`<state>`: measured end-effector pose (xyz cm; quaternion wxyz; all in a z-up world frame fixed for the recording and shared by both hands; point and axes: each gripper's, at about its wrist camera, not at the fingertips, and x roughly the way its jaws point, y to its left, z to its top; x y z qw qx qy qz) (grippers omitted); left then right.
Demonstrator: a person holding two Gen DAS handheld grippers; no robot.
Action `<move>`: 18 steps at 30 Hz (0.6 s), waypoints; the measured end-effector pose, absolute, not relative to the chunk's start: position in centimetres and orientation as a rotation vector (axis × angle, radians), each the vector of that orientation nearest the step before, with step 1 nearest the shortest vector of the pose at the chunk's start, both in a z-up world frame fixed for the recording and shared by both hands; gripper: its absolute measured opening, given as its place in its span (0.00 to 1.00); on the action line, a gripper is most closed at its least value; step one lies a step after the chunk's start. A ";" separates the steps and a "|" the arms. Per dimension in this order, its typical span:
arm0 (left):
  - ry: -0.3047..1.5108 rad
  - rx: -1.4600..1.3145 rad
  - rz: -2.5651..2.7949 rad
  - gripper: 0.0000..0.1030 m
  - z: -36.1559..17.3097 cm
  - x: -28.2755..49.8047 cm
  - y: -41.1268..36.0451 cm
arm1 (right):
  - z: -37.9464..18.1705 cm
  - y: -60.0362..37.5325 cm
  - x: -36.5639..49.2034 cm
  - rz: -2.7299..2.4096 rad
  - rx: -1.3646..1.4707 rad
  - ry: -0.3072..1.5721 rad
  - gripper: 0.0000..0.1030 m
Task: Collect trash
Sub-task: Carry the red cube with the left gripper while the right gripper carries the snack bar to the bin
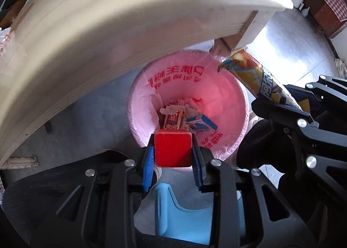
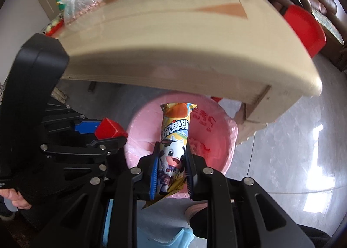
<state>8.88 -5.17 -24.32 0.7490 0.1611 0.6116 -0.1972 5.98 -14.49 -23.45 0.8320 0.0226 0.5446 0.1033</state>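
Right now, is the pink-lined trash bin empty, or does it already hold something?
Not empty. The left wrist view shows small cartons and crumpled paper at the bottom of the pink-lined trash bin; most of it is unfilled.

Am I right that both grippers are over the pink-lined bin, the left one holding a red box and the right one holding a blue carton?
Not quite: the right gripper holds a yellow snack wrapper with a cartoon cow, not a blue carton, as the right wrist view shows. A blue carton already lies inside the pink-lined bin. The rest holds: the left gripper grips the red box over the bin.
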 end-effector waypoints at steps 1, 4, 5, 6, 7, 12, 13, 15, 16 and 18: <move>1.348 0.357 -0.430 0.29 -24.8 9.0 -5.3 | -24.0 -14.6 6.1 0.215 0.051 1.164 0.20; 1.380 0.366 -0.417 0.29 -26.4 9.3 -5.5 | -25.7 -15.1 6.5 0.199 0.056 1.197 0.20; 1.396 0.368 -0.411 0.29 -27.1 9.5 -5.6 | -26.1 -15.2 6.6 0.196 0.055 1.204 0.20; 1.409 0.369 -0.407 0.29 -27.6 9.5 -5.6 | -26.8 -15.3 6.7 0.194 0.053 1.215 0.20; 1.421 0.369 -0.404 0.29 -28.2 9.5 -5.6 | -27.3 -15.4 6.8 0.195 0.053 1.225 0.20; 1.468 0.374 -0.393 0.29 -30.7 9.7 -5.9 | -29.9 -15.5 7.6 0.202 0.036 1.275 0.20; 1.475 0.372 -0.394 0.29 -31.0 9.8 -5.9 | -30.3 -15.6 7.8 0.205 0.042 1.286 0.20; 1.497 0.365 -0.392 0.29 -31.9 9.9 -5.9 | -31.0 -15.9 8.1 0.204 0.045 1.300 0.20; 1.509 0.361 -0.392 0.29 -32.4 10.1 -6.0 | -31.3 -16.0 8.3 0.201 0.043 1.307 0.20; 1.524 0.354 -0.388 0.29 -33.0 10.4 -6.0 | -32.1 -16.3 8.6 0.203 0.056 1.324 0.20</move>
